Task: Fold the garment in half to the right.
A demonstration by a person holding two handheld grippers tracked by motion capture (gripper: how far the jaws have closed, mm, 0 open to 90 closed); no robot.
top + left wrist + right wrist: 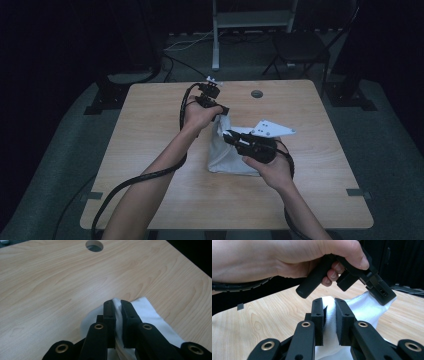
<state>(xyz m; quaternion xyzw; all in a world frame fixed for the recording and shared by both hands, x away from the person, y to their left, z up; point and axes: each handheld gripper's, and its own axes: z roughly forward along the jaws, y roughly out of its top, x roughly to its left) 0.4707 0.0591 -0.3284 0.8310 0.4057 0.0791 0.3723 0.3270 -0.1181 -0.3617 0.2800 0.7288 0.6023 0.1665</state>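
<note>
I am lifting the soft white cloth (227, 152) off the pale wooden surface (150, 130), left hand-held gripper (117, 305) and right hand-held gripper (329, 303) both pinching its edge, and next I am drawing them apart.

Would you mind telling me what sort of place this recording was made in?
Probably a lab or studio set up for recording. A bare wooden table with a cable hole stands on grey carpet, dark curtains hang behind, and a folding chair stands beyond it. Both grippers hold a white cloth.
</note>
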